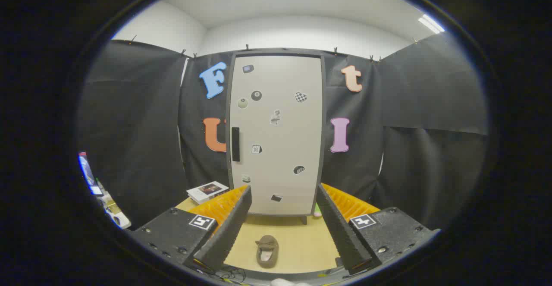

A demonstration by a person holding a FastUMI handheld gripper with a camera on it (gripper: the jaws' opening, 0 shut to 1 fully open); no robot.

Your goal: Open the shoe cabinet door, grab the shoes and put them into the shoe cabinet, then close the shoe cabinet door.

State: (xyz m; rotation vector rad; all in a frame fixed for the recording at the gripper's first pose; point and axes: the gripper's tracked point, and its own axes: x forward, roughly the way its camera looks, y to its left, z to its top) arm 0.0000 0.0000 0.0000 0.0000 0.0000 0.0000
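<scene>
My gripper (282, 230) spread wide, grasping nothing. Brown slipper (267, 251) on the floor (302, 243) between my fingers. Cabinet (276, 135) beyond, door shut, black handle (235, 144) at its left edge.

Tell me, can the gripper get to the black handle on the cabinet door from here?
Probably yes. The gripper is open and holds nothing, and the handle sits on the closed cabinet door well beyond the fingers. Between them lies bare table and a low brown shoe, so the way looks free.

Claw (282, 221) level, fingers (228, 230) spread wide, gripping nothing
</scene>
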